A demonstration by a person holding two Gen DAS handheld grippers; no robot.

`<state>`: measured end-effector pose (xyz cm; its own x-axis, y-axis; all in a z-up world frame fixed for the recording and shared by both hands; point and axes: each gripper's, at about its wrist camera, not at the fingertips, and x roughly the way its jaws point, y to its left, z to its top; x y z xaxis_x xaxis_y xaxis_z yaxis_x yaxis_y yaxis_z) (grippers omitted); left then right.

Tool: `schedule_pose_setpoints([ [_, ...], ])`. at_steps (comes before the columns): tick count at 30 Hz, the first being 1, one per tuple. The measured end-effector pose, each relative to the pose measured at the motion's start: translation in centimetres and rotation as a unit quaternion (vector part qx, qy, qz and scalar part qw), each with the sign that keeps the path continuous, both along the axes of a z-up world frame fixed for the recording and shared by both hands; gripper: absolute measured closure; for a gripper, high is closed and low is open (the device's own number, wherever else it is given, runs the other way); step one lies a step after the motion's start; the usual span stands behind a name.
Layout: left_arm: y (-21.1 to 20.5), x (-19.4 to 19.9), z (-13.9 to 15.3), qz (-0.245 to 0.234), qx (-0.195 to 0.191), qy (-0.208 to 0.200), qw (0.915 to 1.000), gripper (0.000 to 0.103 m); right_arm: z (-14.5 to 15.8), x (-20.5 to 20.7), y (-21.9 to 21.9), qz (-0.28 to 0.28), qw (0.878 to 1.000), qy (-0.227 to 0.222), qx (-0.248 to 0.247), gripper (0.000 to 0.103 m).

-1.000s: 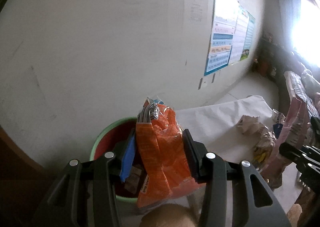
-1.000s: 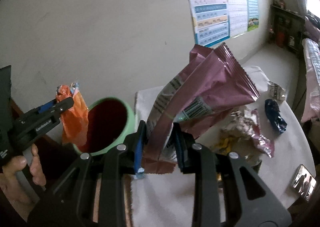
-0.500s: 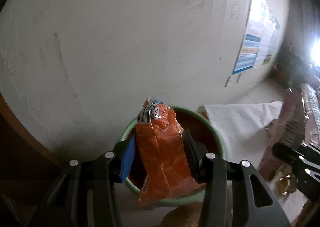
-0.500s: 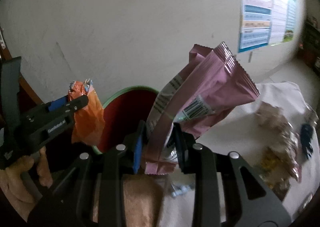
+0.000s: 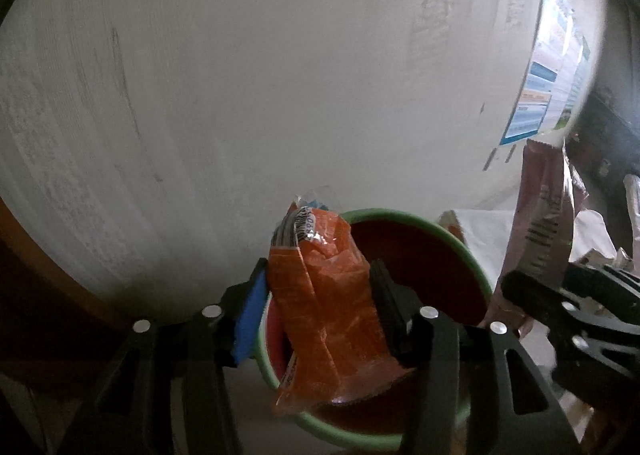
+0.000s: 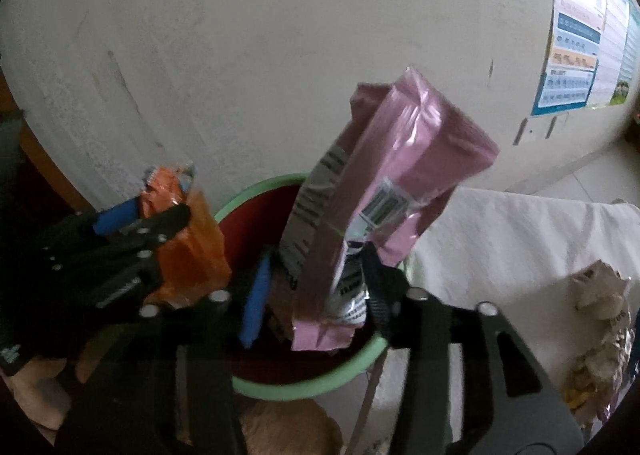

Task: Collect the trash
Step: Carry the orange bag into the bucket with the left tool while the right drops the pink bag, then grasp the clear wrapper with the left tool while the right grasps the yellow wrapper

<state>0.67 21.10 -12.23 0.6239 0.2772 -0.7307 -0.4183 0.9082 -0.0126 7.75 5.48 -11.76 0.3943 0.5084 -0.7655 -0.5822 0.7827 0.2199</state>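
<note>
Home room: plain plastered wall, printed chart posters taped up, cloth-covered table.

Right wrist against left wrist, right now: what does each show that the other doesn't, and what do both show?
Only the right wrist view: a hand under the left tongs, and the pink wrapper's barcode panel.
Only the left wrist view: the orange wrapper face-on, with its striped top seal.
Both: the green-rimmed bin below, both wrappers over it, the wall poster, and the right tongs. Both tongs have just been opening, each with its wrapper between the fingers.
</note>
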Motion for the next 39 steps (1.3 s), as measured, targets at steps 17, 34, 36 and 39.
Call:
schedule_pose_setpoints([
  [17,-1.9,4.1,-6.3,0.019,-0.005,-0.024,0.9995,0.017,0.4,-5.5,-8.9,-0.091,0.993,0.038,0.064,0.035],
  [34,-3.6,3.9,-6.9,0.031,-0.026,-0.011,0.9991,0.016,-1.9,-8.7,-20.2,-0.225,0.970,0.066,0.061,0.035],
  [36,-4.5,3.6,-6.4,0.026,-0.004,0.003,0.9996,0.016,-1.5,-9.0,-21.1,-0.234,0.969,0.059,0.060,0.032],
  [39,-6.9,2.1,-4.9,0.015,0.055,0.024,0.9981,0.016,-1.1,-9.5,-23.0,-0.256,0.964,0.044,0.057,0.030],
])
